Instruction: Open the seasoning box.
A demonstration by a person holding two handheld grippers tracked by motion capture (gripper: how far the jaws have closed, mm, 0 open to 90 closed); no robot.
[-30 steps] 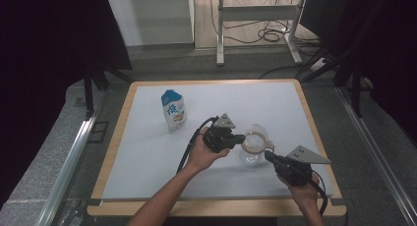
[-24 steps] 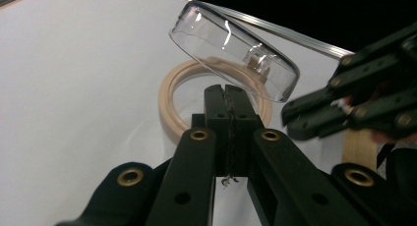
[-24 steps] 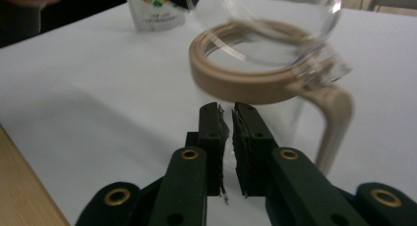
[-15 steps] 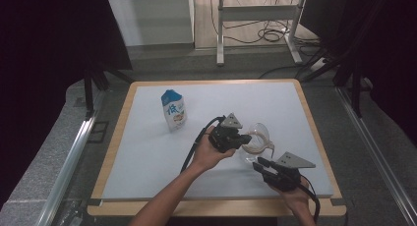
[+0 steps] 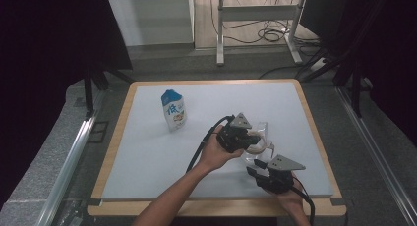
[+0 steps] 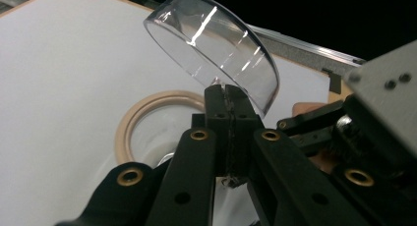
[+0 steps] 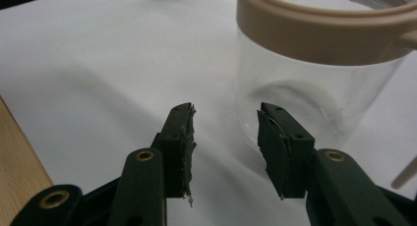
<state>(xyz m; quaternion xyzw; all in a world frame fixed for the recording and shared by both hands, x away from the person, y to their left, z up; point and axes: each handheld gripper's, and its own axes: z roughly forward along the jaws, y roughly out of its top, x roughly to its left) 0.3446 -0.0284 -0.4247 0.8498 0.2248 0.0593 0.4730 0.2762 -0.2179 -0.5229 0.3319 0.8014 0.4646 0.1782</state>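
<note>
A clear jar [image 5: 257, 148] with a beige rim [image 7: 319, 32] stands on the white mat [image 5: 147, 152], right of the middle. My left gripper [image 5: 247, 139] hovers just over it, shut on the edge of a clear domed lid [image 6: 216, 44] that tilts above the jar's rim [image 6: 147, 113]. My right gripper [image 5: 252, 167] sits low on the mat in front of the jar. In the right gripper view its jaws [image 7: 226, 125] stand apart, pointing at the foot of the jar [image 7: 314, 93], with nothing between them. Those jaws have just been opening.
A white and blue pouch [image 5: 173, 109] stands upright at the back left of the mat. A wooden frame [image 5: 110, 152] borders the mat. Metal rails [image 5: 69, 162] run along the table's sides, and a desk frame with cables [image 5: 255, 34] stands beyond.
My right gripper has dropped and come left toward the front of the jar, and its jaws have parted. My left gripper, with the lid, has shifted a little to the right.
</note>
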